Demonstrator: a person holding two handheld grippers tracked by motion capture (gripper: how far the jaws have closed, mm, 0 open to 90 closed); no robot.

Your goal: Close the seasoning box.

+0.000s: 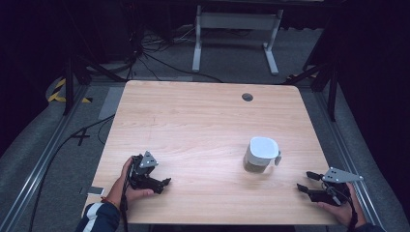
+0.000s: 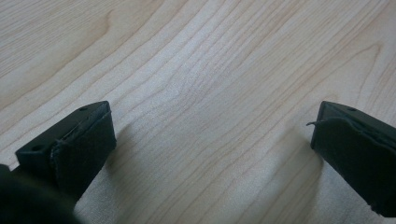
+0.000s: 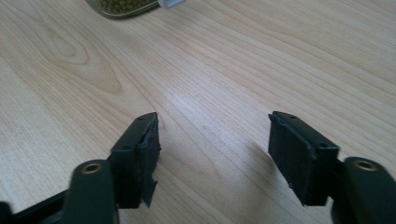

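Bench (image 1: pixel 193 125): light wood, rounded corners, small dark grommet (image 1: pixel 247 97) nr far edge; wide bare surface centre and left. Jar (image 1: pixel 261 155): clear body, white lid w/ side tab, greenish contents, upright, right of centre. My left hand-held gripper (image 1: pixel 162 184): nr front-left edge, jaws apart, nothing between. My right hand-held gripper (image 1: pixel 305 181): front-right corner, jaws apart, empty, jar just beyond.

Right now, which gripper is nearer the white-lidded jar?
Right. The right gripper rests open just right of the jar and a little nearer the person. The left gripper, also open, sits well across the table to the jar's left.
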